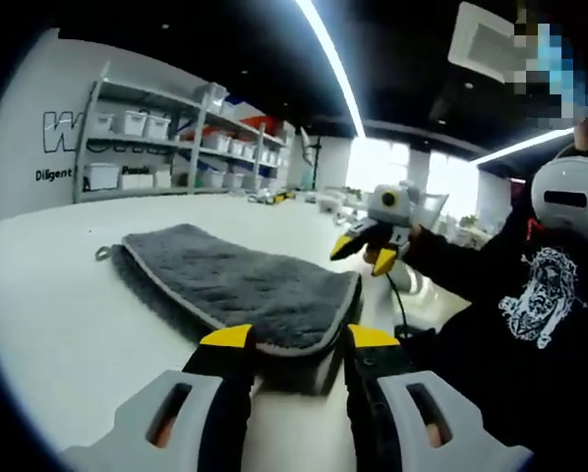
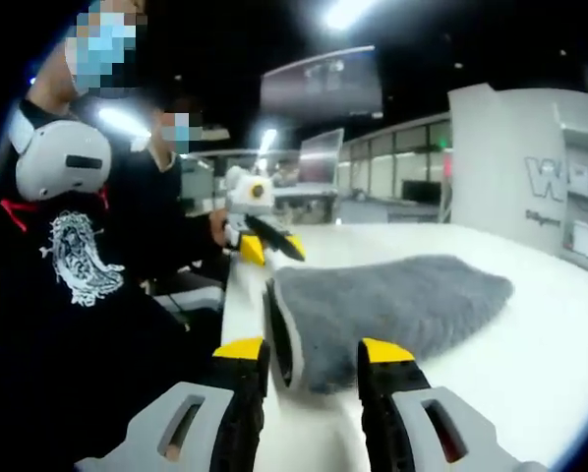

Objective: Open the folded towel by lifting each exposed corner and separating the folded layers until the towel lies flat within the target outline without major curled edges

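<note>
One folded towel (image 1: 240, 285) lies on the tabletop (image 1: 58, 334) at 12 o'clock of two released tools, left (image 1: 299, 339) and right (image 2: 314, 349).

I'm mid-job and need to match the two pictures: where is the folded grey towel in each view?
Left gripper view: the towel lies centre, stretching up-left from just beyond the left tongs, with a small loop at its far left corner.
Right gripper view: it sits centre-right, its folded edge just beyond the right tongs.
Shared landmark: the white table it lies on.
</note>
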`<state>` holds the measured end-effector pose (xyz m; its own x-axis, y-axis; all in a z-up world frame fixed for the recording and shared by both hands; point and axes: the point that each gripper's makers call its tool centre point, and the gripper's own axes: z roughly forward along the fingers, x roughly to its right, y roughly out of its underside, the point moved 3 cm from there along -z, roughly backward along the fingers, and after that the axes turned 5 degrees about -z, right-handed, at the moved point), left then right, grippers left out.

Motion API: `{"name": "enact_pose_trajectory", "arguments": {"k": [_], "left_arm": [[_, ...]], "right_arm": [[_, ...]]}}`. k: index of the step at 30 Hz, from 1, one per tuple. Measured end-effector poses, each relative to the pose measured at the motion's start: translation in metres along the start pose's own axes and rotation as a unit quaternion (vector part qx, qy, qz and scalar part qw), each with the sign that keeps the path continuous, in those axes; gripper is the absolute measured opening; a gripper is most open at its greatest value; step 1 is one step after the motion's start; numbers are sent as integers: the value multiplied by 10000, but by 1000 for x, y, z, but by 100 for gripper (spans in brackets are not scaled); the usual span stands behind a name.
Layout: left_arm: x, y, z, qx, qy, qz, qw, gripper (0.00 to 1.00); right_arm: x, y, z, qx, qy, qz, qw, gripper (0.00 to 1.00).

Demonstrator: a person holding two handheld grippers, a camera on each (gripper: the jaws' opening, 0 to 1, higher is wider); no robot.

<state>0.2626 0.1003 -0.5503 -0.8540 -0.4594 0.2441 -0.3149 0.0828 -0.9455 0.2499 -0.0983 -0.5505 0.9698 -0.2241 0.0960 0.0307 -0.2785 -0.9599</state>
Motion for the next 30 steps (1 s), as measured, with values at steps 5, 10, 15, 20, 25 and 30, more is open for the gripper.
{"name": "enact_pose_trajectory", "arguments": {"k": [5, 10, 15, 20, 25, 30], "left_arm": [[-7, -2, -2, 53, -216, -73, 9997, 37], [-16, -9, -1, 245, -522, -344, 9977, 61], [-25, -17, 1, 503, -762, -732, 9931, 90], [-42, -21, -3, 678, -1389, -704, 9855, 100], [-57, -28, -15, 910, -1965, -417, 9754, 100], [-57, -30, -19, 912, -2012, -403, 9745, 100]], "right_arm": [[7, -17, -1, 568, 98, 495, 9971, 48], [25, -34, -9, 1044, 373, 865, 9901, 43], [48, -43, -12, 1360, 1040, 1134, 9787, 33], [59, -43, -8, 1383, 1371, 1451, 9701, 59], [81, -40, -7, 1187, 2218, 1030, 9623, 100], [84, -39, -12, 1187, 2319, 976, 9605, 100]]}}
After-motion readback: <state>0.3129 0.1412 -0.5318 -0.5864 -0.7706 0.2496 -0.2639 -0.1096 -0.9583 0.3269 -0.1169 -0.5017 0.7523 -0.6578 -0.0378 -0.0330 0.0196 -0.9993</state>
